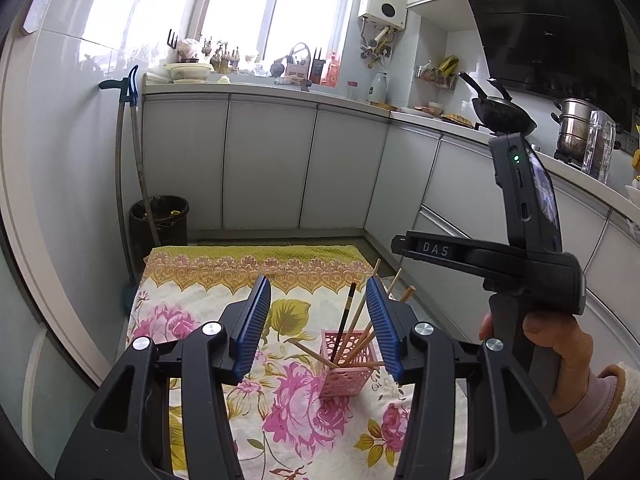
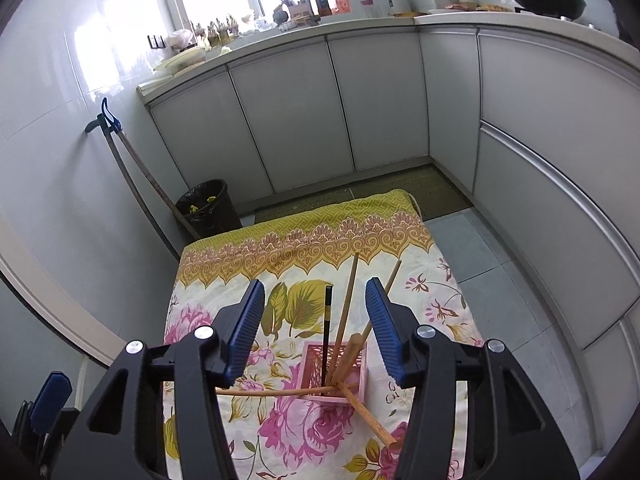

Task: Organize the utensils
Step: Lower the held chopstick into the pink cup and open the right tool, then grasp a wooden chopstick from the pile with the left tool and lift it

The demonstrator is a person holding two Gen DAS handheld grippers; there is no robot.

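Pink latticed plastic forms the utensil holder, a small square basket standing on the flowered cloth that covers the counter. It sits toward the near right part of the cloth, well apart from the far edge with its yellow-green border, and closer to the right edge, where the cloth drops to grey floor tiles.

Several wooden chopsticks and one dark chopstick stand in the holder, leaning outward at different angles. Two more wooden sticks rest across its rim — one runs out to the left, one slants toward the near right, its end over the cloth.

The right gripper hangs above the holder with its blue-padded jaws spread; the stick tops rise into the gap between them, but neither pad presses on anything. The left gripper looks at the holder from the left, its jaws likewise spread and pinching nothing; the holder shows between them, farther off. In the left wrist view a hand in a fleecy sleeve grips the right tool's handle at the right.

Left of the holder the cloth lies bare — open room out to the left edge and the white wall. Beyond the far edge stand a black bin and white cabinets.
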